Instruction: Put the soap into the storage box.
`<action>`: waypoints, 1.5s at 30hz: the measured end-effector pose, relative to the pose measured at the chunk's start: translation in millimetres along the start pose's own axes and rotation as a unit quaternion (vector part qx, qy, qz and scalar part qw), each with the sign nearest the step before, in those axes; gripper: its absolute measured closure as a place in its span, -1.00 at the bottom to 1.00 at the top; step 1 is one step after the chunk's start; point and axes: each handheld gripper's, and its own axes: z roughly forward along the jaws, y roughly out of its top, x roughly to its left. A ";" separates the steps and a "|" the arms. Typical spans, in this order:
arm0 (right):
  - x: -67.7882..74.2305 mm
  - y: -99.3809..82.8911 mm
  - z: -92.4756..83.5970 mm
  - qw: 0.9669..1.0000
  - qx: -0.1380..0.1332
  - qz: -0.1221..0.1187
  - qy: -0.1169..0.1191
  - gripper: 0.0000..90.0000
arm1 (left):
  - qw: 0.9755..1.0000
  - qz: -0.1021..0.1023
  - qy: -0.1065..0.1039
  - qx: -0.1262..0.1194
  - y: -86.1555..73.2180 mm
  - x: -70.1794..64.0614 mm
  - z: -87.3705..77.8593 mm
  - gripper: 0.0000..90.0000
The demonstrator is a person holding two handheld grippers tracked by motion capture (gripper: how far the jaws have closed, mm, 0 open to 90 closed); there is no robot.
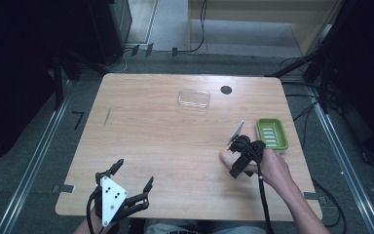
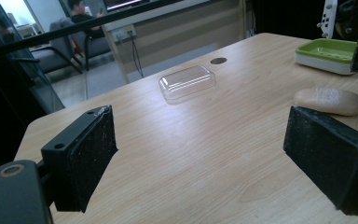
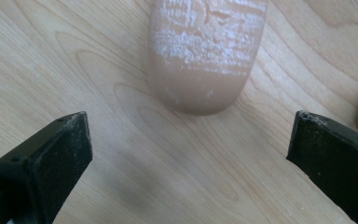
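A tan bar of soap point(image 3: 207, 51) with a whitish scuffed top lies flat on the wooden table point(image 1: 165, 141). My right gripper point(image 3: 191, 154) hovers just over its near end, open, with nothing between the jaws. From above, the soap point(image 1: 225, 156) pokes out to the left of the right gripper point(image 1: 234, 157). A green soap dish point(image 1: 271, 133) sits just right of it. My left gripper point(image 1: 135, 174) rests open and holding nothing at the table's front left; its own view takes in the soap point(image 2: 328, 100) and the dish point(image 2: 328, 51).
A clear plastic lid point(image 1: 194, 99) lies at the back middle of the table, also visible from the left gripper point(image 2: 187, 81). A black round grommet point(image 1: 226, 89) sits in the tabletop behind it. Cables and dark stands ring the table.
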 end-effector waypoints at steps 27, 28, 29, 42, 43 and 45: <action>-8.3 37.5 23.0 1.000 0.005 0.020 0.004 -0.78 | 1.000 0.004 -0.001 -0.002 -0.2 -0.2 -0.4 -0.78; -8.7 38.3 23.9 1.000 0.006 0.019 0.002 -0.71 | 1.000 0.003 -0.001 -0.003 -0.2 -0.4 -0.4 -0.78; -8.8 38.8 24.4 1.000 0.005 0.022 0.002 -0.69 | 1.000 0.003 -0.001 -0.003 -0.2 -0.3 -0.4 -0.78; -8.5 40.7 28.4 0.999 -0.005 0.035 0.001 -0.44 | 1.000 0.004 -0.001 -0.004 -0.3 -0.5 -0.6 -0.78; -8.5 41.4 29.4 0.999 -0.004 0.034 0.002 -0.41 | 1.000 0.004 -0.001 -0.004 -0.3 -0.6 -0.6 -0.78; -8.3 41.9 29.3 0.999 0.002 0.034 0.000 -0.38 | 1.000 0.004 -0.001 -0.004 -0.4 -0.7 -0.7 -0.78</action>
